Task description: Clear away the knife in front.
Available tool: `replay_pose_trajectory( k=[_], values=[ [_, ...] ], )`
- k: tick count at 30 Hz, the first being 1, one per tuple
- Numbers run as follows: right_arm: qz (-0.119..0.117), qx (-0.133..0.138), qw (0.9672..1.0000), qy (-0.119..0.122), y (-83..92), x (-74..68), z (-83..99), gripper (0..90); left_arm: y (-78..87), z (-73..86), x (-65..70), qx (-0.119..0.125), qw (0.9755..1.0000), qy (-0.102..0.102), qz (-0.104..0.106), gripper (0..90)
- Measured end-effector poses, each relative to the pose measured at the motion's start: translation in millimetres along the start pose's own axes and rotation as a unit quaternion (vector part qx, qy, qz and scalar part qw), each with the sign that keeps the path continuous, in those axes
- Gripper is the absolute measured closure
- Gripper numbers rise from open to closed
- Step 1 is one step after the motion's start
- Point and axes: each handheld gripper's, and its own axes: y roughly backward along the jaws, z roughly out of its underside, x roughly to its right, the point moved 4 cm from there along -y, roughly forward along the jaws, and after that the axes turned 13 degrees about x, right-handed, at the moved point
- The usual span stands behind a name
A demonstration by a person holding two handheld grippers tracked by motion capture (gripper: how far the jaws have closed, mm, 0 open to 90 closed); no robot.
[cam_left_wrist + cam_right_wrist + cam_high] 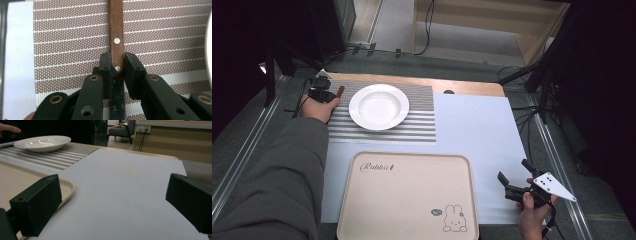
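left gripper (pixel 117 65): clamped on wooden knife handle (pixel 116 32) over striped placemat (pixel 75 37), beside white plate (pixel 378 106) | right gripper (pixel 518 181): held apart, empty, parked near tray (pixel 407 200) on bench

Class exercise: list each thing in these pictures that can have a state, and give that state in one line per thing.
Left tool: shut on the knife handle.
Right tool: open, holding nothing, above the white sheet.
Knife: lying flat on the striped placemat, wooden handle gripped.
Plate: upright on the striped placemat, empty.
Tray: flat on the table, empty.
Striped placemat: spread flat.
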Motion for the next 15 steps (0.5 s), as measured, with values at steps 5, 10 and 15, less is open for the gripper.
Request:
replay_pose_trajectory(
  k=[5,10,15],
  values=[
    [0.000,0.001,1.0000,-0.001,0.3,0.6,-0.1,0.0,1.3,1.0,0.3,0.003,1.0000,-0.006,0.001,77.9],
    [0.001,0.002,1.0000,-0.002,0.8,0.9,-0.1,0.0,7.7,-1.0,-4.6,0.004,0.9999,-0.012,0.009,78.0],
    [-0.003,0.004,1.0000,-0.003,1.0,0.4,-0.4,0.0,18.0,-3.4,-9.8,0.008,0.9998,-0.015,0.009,78.0]
  ],
)
